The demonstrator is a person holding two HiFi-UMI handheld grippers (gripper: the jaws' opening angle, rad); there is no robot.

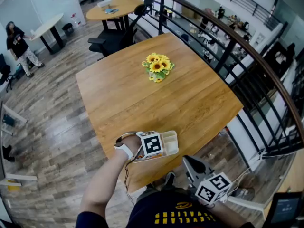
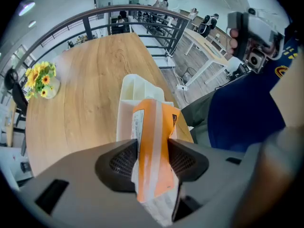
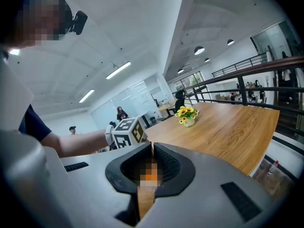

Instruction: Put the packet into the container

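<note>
The left gripper [image 2: 152, 147] is seen closed on an orange packet [image 2: 152, 127], which is pinched upright between the two black ribbed pads. A white panel of small dark print is carried on the packet's left face and a small dark patch on its right, but neither can be read. A pale stripe runs down the middle of the packet, and a clear crimped end hangs below the pads. The packet is held directly over the white, divided container [image 2: 135, 87], which is set at the six o'clock edge of the wooden table [image 1: 156, 103]. The packet and the grip are shown only in the left gripper view; in the head view they are covered by the marker cube [image 1: 152, 144], and just the container's far half is exposed. Yellow lettering is visible on the person's dark shirt [image 1: 183, 216] but cannot be made out. The right gripper [image 3: 152, 146] is held off the table at about four o'clock from the left one, its jaw tips brought together with nothing gripped. A vase of sunflowers [image 1: 157, 66] stands at twelve o'clock from the container, well apart from it.
</note>
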